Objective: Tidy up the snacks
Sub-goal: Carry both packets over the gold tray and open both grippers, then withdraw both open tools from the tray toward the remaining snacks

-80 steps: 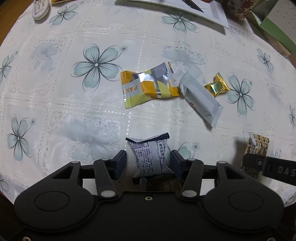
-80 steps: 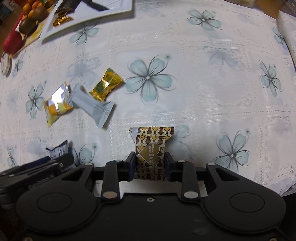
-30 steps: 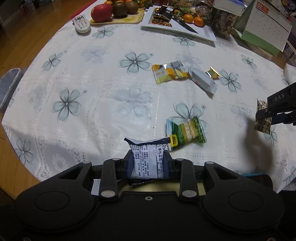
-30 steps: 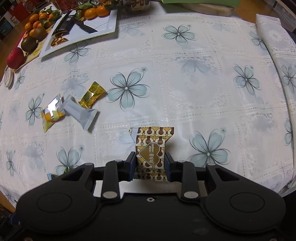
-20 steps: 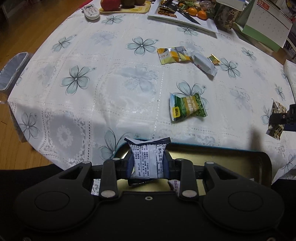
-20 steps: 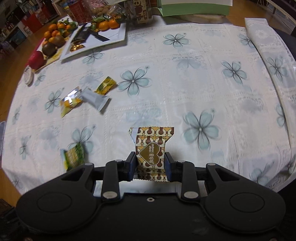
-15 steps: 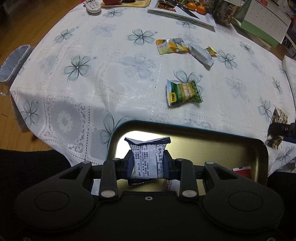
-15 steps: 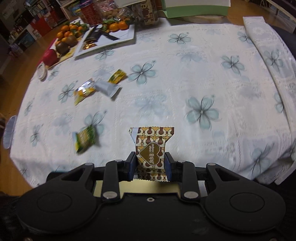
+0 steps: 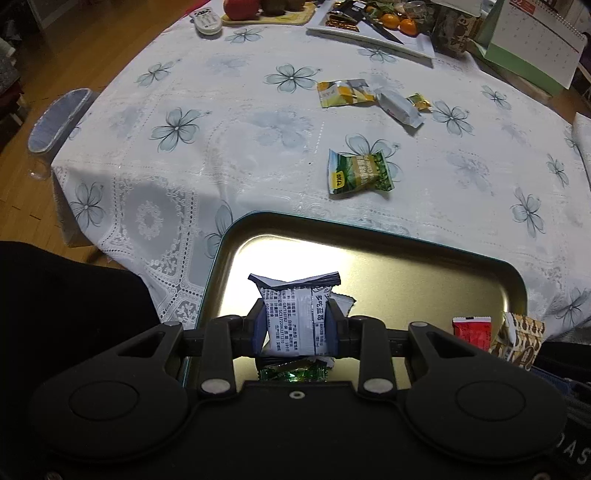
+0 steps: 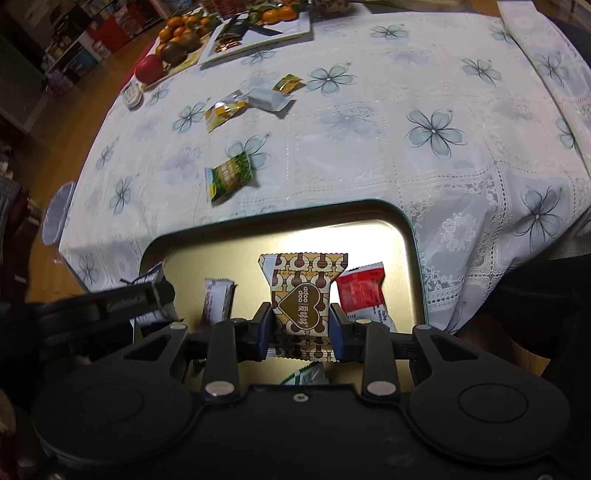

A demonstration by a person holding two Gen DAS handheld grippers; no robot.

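My left gripper (image 9: 295, 328) is shut on a white and dark blue snack packet (image 9: 295, 314) and holds it over a gold tin tray (image 9: 424, 273) with a teal rim. My right gripper (image 10: 301, 328) is shut on a brown and gold patterned packet (image 10: 301, 295) over the same tray (image 10: 391, 236). In the tray lie a red packet (image 10: 364, 291), a white bar (image 10: 218, 299) and a green packet (image 9: 291, 373). On the flowered tablecloth lie a green packet (image 9: 358, 171), a yellow and silver packet (image 9: 341, 92), a grey packet (image 9: 397, 107) and a small gold candy (image 9: 419, 101).
At the table's far end stand a white plate (image 9: 369, 31) with tangerines and dark items, a board with an apple (image 10: 149, 68) and kiwis, a remote (image 9: 205, 18) and a green calendar stand (image 9: 532, 48). The tablecloth edge hangs just beyond the tray. Wood floor lies to the left.
Both grippers have pulled back from the table with their packets and now hover over the tray at the near edge. The tray has come further into both views.
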